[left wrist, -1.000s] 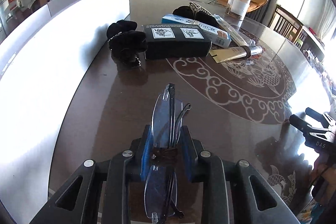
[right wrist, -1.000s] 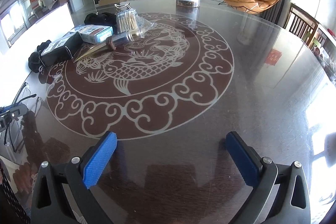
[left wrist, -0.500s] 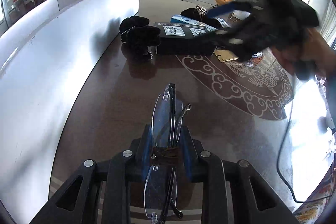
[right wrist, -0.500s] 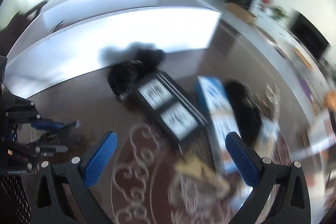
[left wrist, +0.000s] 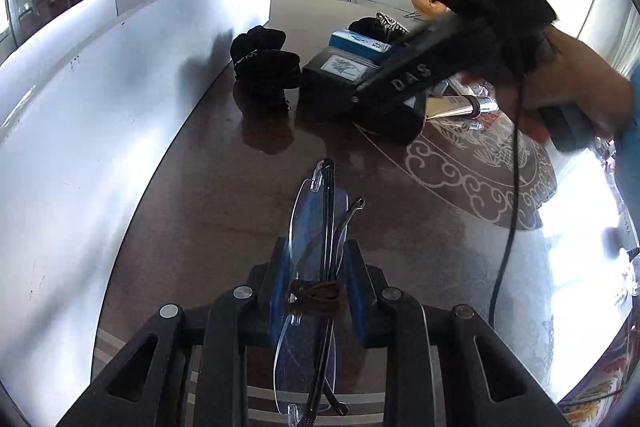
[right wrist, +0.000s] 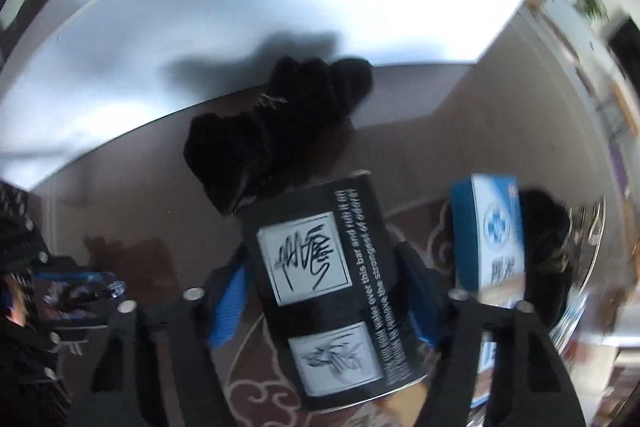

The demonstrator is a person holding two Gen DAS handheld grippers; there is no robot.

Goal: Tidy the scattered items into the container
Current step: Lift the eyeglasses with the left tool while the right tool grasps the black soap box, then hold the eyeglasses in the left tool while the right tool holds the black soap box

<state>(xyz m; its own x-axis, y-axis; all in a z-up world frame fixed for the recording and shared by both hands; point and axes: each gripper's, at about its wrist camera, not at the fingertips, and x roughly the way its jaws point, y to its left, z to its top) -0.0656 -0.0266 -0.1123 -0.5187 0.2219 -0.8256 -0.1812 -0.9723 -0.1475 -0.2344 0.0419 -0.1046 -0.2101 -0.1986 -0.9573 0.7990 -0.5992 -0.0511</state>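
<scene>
A: Currently, which step is in hand?

B: Picking up. The right gripper [right wrist: 320, 301] is straddling the black box [right wrist: 324, 291] near the table's [left wrist: 224, 211] left edge; its jaws have just been closing, and the blue pads look to be at the box's sides. A firm hold I cannot confirm. The left gripper [left wrist: 316, 291] is clamping the folded glasses [left wrist: 316, 227].

A: Next move?

B: Probably securing the squeeze, then lifting clear of the black fluffy thing [right wrist: 276, 131] touching the box's far end.

A: Count?

B: One black box, one pair of glasses, one blue-and-white box [right wrist: 494, 239], one tube [left wrist: 460, 106], two dark fluffy things. I am seeing no sure container.
</scene>
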